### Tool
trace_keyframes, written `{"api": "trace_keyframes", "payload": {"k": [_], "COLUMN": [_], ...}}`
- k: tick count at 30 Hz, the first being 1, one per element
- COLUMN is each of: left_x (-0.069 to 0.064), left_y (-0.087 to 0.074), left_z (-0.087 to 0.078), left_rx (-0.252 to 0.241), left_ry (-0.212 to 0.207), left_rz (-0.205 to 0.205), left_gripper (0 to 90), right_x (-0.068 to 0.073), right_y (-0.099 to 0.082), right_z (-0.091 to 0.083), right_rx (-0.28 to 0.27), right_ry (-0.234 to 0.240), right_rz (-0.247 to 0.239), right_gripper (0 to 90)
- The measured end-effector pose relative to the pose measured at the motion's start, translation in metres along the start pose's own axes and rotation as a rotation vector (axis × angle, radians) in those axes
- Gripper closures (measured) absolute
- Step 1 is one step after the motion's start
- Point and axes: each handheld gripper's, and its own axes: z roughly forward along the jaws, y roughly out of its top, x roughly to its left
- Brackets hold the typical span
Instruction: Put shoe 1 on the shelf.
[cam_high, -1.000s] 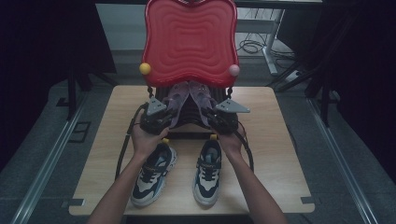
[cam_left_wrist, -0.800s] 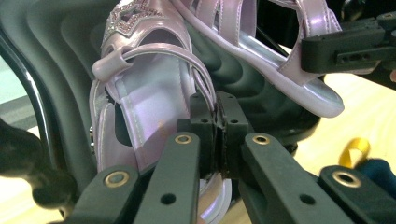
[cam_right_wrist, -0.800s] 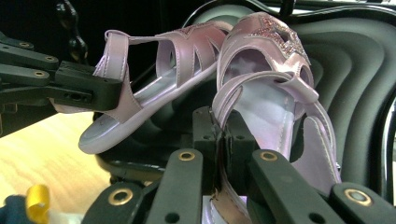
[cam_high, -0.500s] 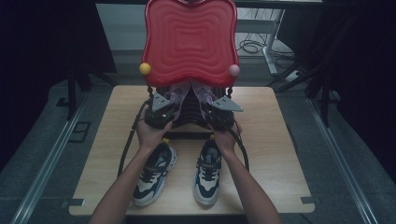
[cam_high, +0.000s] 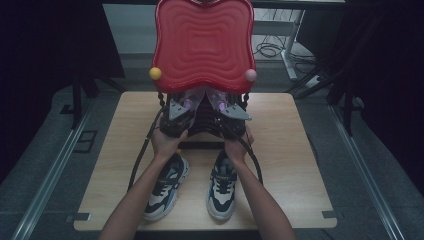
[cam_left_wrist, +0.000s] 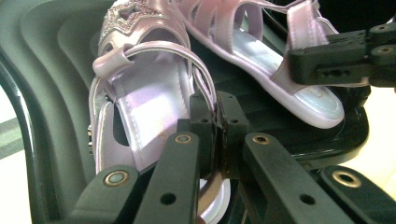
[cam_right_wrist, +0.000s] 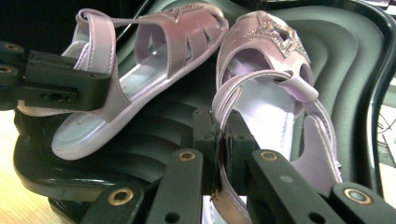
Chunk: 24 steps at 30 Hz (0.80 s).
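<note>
Two hand-held grippers, each clamped on a lilac sandal's strap — left hand-held gripper (cam_left_wrist: 215, 140); right hand-held gripper (cam_right_wrist: 218, 144).

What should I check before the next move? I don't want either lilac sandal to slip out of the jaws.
1. Left gripper shut on the left sandal strap: ok.
2. Right gripper shut on the right sandal strap: ok.
3. Both sandals lying inside the black case: ok.
4. Red lid standing upright above the hands: ok.
5. Sneakers lying on the table below the wrists: ok.
6. How firmly each strap is held: cannot tell.
</note>
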Motion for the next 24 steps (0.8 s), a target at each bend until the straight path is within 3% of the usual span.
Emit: {"api": "trace_keyframes", "payload": {"k": [5,11,14,20,24], "left_x": [-0.002,-0.001,0.000,-0.002,-0.003], "left_y": [-0.003,-0.007,-0.009,-0.006,-0.004], "left_z": [0.003,0.005,0.006,0.001,-0.005], "left_rx": [0.026,0.069,0.081,0.058,0.048], "left_ry": [-0.006,-0.033,-0.047,-0.076,-0.090], "left_rz": [-0.001,-0.008,-0.011,-0.030,-0.042], "left_gripper": [86.4,78.1,74.1,59.6,55.3], "right_x": [0.004,0.003,0.002,-0.001,-0.002], "right_y": [-0.003,-0.006,-0.007,-0.006,-0.003], "right_z": [0.004,0.007,0.007,0.002,-0.003], "right_rx": [0.021,0.063,0.079,0.106,0.104], "right_ry": [0.004,0.027,0.048,0.083,0.089], "right_rz": [-0.013,-0.022,-0.008,0.019,0.022], "right_gripper": [85.8,83.7,76.8,61.6,56.9]}}
